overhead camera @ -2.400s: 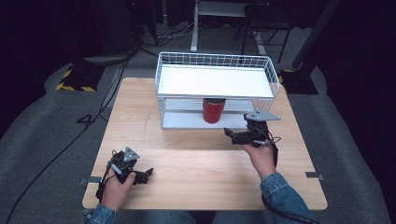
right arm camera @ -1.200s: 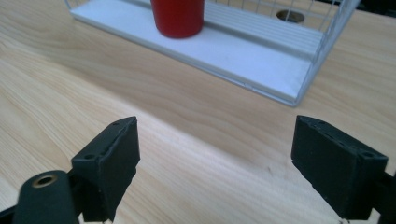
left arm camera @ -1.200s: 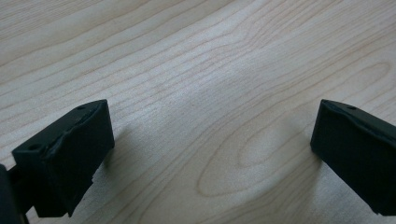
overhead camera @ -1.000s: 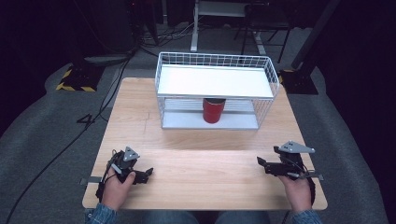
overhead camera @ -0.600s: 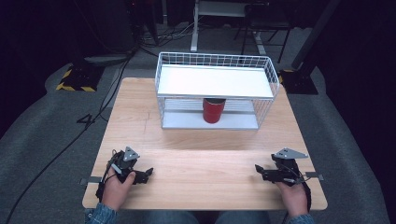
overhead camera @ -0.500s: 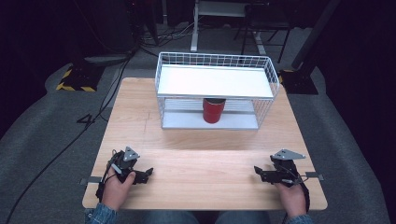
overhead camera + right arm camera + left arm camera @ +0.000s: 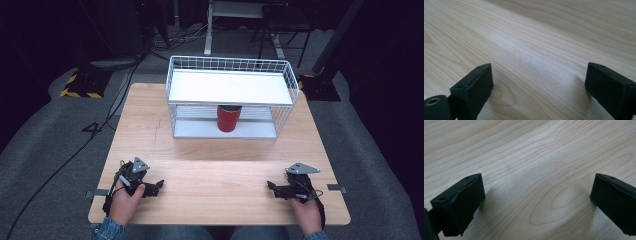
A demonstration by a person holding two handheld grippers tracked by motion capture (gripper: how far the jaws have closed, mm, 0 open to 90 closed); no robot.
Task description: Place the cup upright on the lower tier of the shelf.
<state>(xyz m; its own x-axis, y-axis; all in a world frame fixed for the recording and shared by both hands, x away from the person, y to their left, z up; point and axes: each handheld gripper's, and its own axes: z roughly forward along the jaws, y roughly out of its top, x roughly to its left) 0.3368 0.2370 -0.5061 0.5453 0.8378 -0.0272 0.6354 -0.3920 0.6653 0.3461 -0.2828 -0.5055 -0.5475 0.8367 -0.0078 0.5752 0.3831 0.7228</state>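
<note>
I see the left gripper (image 7: 159, 185) at 7 o'clock on the table (image 7: 210, 160), jaws apart and empty. The right gripper (image 7: 270, 186) sits at 5 o'clock, jaws likewise apart. The red cup (image 7: 229, 118) stands in the wire rack (image 7: 230, 65) at 12 o'clock.

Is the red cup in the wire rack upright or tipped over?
Upright. The red cup stands on the lower shelf of the wire rack, under the white upper shelf, its sides vertical. Whether it holds anything cannot be told.

What I'm not seeing fully

The white shelf (image 7: 230, 87) is hiding the top of the red cup (image 7: 229, 119); my forearms are running off the bottom edge, and my left gripper (image 7: 536, 195) is showing jaws cropped at the frame's edge
</note>
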